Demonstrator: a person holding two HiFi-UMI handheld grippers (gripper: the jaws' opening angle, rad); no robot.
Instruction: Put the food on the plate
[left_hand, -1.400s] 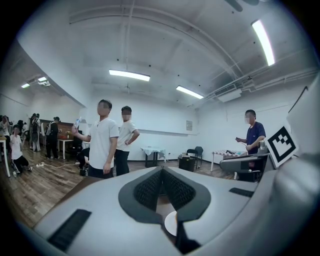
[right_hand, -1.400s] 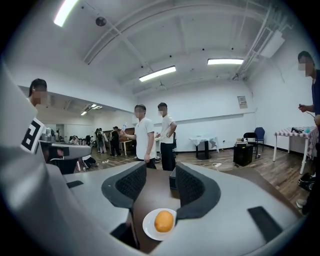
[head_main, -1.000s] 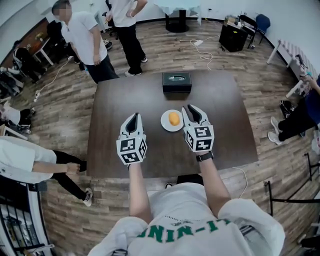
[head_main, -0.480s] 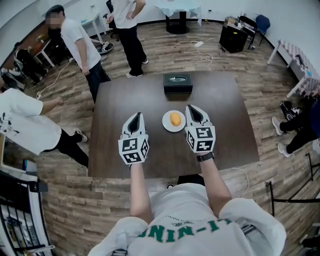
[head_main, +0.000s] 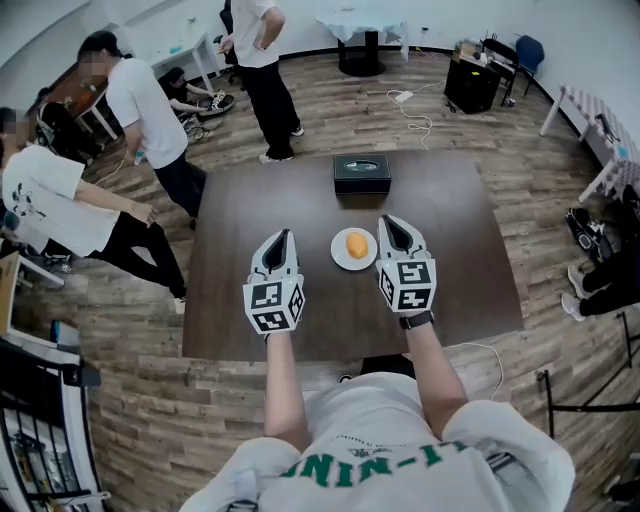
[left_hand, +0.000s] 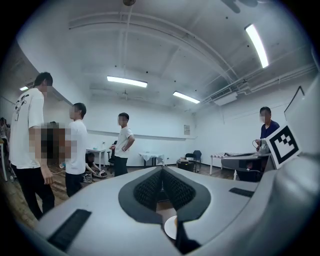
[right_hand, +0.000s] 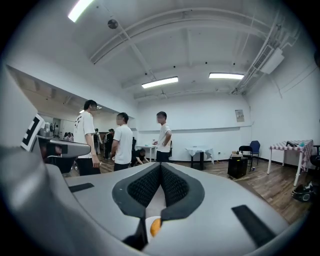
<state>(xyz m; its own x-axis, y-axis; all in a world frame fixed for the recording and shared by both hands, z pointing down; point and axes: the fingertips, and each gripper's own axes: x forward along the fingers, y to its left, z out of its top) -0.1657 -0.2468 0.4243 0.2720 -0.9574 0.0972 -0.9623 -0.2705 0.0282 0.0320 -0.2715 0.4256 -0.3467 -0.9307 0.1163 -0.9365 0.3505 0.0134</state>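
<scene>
Food (head_main: 355, 243), one orange piece, lies on one plate (head_main: 338, 252); left gripper (head_main: 283, 238) and right gripper (head_main: 389, 223) fingers closed.

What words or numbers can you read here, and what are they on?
Nothing reads clearly.
Shirt: green letters, upside down and creased, unreadable.
Black box: top mark too small to read.
Wall sign: too small.
Left claw cube, right claw cube: square patterns only, no words.

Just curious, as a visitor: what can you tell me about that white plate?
The plate is small, round, white and smooth-looking, lying flat near the middle of the dark table. An orange-yellow piece of food sits at its centre. The left gripper is apart from it; the right gripper is close beside its rim, contact unclear.
</scene>
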